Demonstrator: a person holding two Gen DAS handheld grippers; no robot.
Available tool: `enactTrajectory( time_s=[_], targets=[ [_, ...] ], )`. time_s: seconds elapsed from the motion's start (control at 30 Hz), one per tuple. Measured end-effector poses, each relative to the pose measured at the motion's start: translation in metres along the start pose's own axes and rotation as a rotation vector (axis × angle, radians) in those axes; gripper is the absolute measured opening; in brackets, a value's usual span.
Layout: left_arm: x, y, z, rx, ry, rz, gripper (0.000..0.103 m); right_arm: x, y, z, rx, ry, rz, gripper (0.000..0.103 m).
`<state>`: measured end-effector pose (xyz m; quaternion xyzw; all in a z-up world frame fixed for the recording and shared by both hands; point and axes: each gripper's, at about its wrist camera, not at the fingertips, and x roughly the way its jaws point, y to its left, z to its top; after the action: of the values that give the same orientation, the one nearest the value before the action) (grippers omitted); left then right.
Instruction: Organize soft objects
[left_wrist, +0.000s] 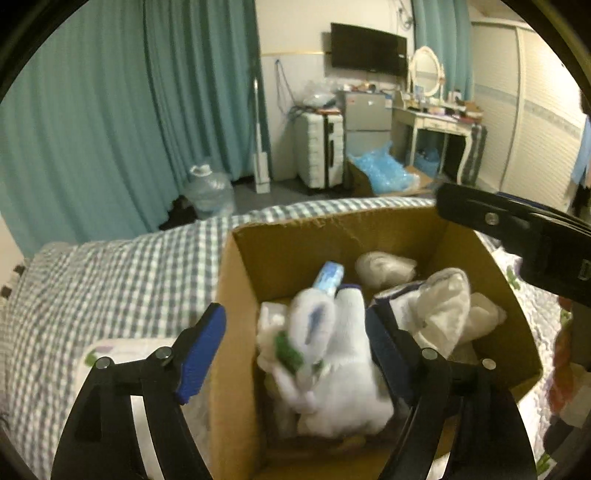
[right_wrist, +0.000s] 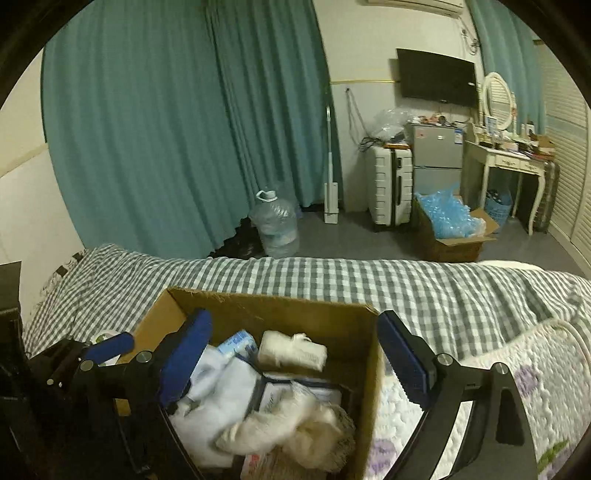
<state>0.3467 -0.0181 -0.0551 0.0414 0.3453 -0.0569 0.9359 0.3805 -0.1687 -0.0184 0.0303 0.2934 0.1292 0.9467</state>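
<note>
Here, both claws released, left claw over white plush in box, right claw view alone shows fluffy bundle.

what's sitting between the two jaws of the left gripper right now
In the left wrist view, the open left gripper frames a white plush toy lying in the cardboard box, plus the box's left wall. The jaws aren't touching the toy.

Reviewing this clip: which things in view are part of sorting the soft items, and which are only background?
Job:
box
white plush
rolled towel
fluffy cloth
left tongs
right tongs

Background:
bed
water jug
suitcase
TV
curtains
</note>
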Motion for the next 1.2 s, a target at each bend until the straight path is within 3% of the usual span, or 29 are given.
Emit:
enactTrajectory(
  time_s=[0.2,0.33,0.4,0.53,0.77,0.87,1.0,1.2],
  targets=[
    [-0.048,-0.001,0.005,0.018,-0.029,0.068,0.079,-0.067,0.005,0.011,-0.001,-0.045,-0.038,0.091],
    [-0.119,-0.002,0.02,0.023,-0.137,0.079,0.079,-0.141,0.021,0.035,-0.04,-0.127,-0.065,0.092],
    [-0.151,-0.003,0.025,0.029,-0.19,0.079,0.091,-0.182,0.031,0.045,-0.058,-0.18,-0.073,0.096],
    [-0.237,-0.003,0.028,0.033,-0.353,0.097,0.093,-0.256,0.052,0.056,-0.082,-0.268,-0.067,0.102],
    [-0.342,0.006,0.011,0.015,-0.554,0.093,0.099,-0.353,0.084,0.041,-0.141,-0.372,-0.081,0.103],
    [-0.368,0.011,-0.002,0.01,-0.609,0.077,0.099,-0.375,0.092,0.029,-0.152,-0.405,-0.071,0.103],
    [-0.382,0.015,-0.02,-0.007,-0.677,0.111,0.1,-0.381,0.094,0.007,-0.156,-0.412,-0.059,0.103],
    [-0.355,0.029,-0.059,-0.053,-0.68,0.125,0.1,-0.351,0.088,-0.034,-0.126,-0.389,-0.022,0.103]
  ],
)
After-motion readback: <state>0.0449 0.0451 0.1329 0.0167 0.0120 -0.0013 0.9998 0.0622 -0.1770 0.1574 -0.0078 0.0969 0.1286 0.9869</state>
